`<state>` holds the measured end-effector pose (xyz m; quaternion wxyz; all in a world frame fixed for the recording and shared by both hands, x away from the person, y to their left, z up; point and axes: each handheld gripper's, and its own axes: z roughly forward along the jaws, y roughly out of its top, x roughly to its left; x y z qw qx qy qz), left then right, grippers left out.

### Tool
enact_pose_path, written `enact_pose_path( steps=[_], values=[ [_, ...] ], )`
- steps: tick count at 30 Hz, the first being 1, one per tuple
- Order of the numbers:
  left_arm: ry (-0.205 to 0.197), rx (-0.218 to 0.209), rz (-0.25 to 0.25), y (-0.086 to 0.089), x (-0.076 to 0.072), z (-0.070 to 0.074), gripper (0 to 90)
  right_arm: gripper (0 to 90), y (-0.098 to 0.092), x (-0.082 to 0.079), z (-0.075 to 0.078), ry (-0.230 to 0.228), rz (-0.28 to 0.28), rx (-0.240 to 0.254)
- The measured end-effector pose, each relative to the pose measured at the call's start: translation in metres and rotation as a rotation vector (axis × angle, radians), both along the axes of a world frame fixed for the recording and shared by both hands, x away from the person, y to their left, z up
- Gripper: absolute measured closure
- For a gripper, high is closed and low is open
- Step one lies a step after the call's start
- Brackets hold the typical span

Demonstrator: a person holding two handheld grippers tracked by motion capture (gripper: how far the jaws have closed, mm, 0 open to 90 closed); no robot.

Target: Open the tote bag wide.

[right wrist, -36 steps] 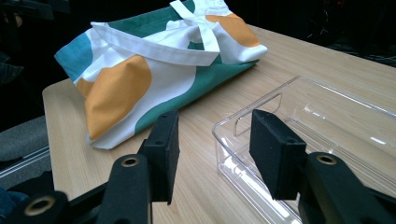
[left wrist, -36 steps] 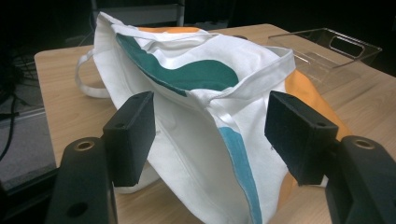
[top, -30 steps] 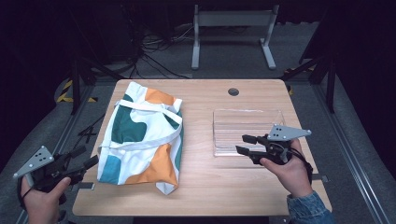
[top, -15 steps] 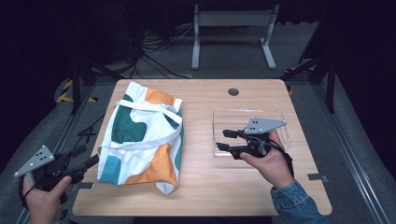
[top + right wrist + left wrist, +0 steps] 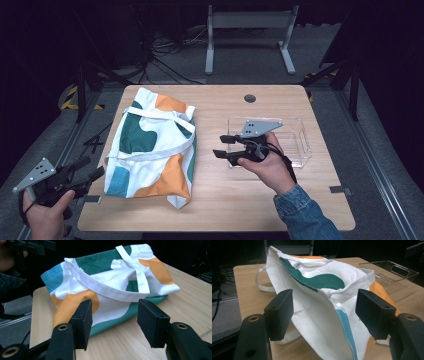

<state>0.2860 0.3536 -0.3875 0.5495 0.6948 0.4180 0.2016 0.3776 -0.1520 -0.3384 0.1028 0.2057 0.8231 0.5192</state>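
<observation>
In the high view, we see the tote bag (image 5: pixel 152 147) lying on the table's (image 5: pixel 230 205) left half, the right gripper (image 5: pixel 223 146) just beside it, jaws apart and just opening, empty. The left gripper (image 5: pixel 89 168) hovers off the table's left edge. In both gripper views, jaws stand open facing the bag.
</observation>
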Motion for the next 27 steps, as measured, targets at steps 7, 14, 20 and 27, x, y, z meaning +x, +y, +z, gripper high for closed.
enact_pose_path(
  steps=[7, 14, 20, 27],
  values=[
    [0.000, -0.017, 0.023, 0.006, -0.008, -0.002, 29.7, 45.9, 0.023, 0.011, -0.002, 0.005, 0.037, -0.005],
    [0.007, -0.017, 0.026, 0.007, -0.012, -0.003, 29.4, 44.3, 0.040, 0.024, -0.004, 0.000, 0.058, -0.005],
    [0.011, -0.007, 0.012, 0.005, -0.010, -0.004, 29.4, 42.9, 0.052, 0.035, -0.006, 0.025, 0.080, -0.010],
    [0.014, -0.013, 0.010, 0.005, -0.009, -0.004, 29.5, 41.4, 0.070, 0.040, -0.012, 0.033, 0.115, -0.022]
  ],
)
